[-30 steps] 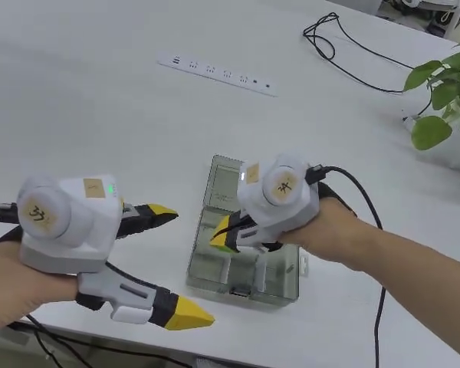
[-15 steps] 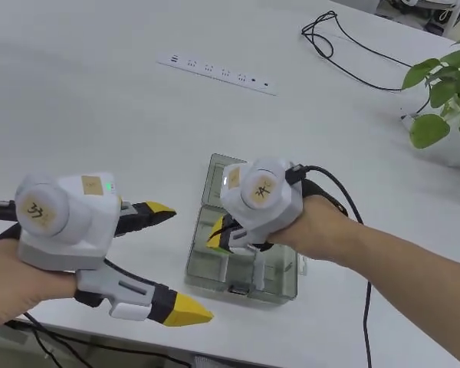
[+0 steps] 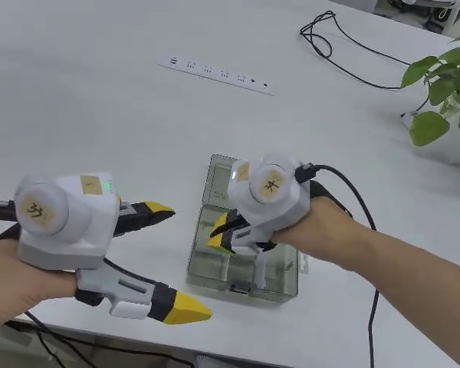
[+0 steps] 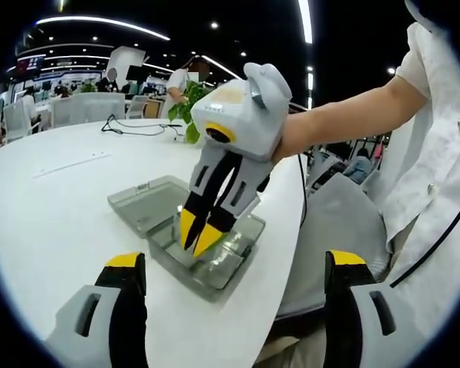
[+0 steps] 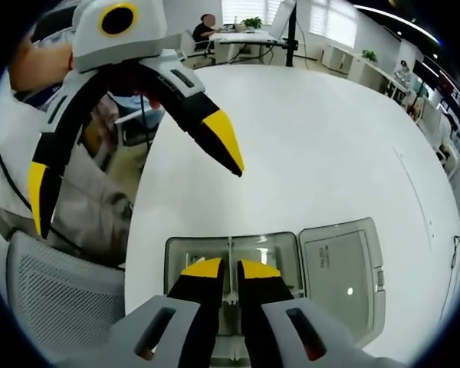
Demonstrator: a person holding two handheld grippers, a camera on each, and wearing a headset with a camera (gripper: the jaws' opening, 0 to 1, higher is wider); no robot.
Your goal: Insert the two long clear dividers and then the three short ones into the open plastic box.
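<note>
The open clear plastic box (image 3: 280, 280) lies near the table's front edge, with its lid (image 3: 218, 180) folded flat on the far side. My right gripper (image 3: 218, 236) points down into the box. In the right gripper view its jaws (image 5: 230, 268) are shut on a clear divider (image 5: 231, 249) that stands upright across the middle of the box (image 5: 276, 249). Other upright dividers show faintly inside. My left gripper (image 3: 172, 261) hovers open to the left of the box, holding nothing. In the left gripper view the right gripper (image 4: 199, 234) has its tips inside the box (image 4: 222, 272).
A white power strip (image 3: 218, 74) lies far back on the white table. A black cable (image 3: 345, 50) loops at the back right near a green plant (image 3: 445, 84). The table's front edge runs just below the box. A mesh chair (image 5: 54, 307) stands beside the table.
The right gripper has wavered slightly left and back over the box, staying shut. The left gripper has barely moved.
</note>
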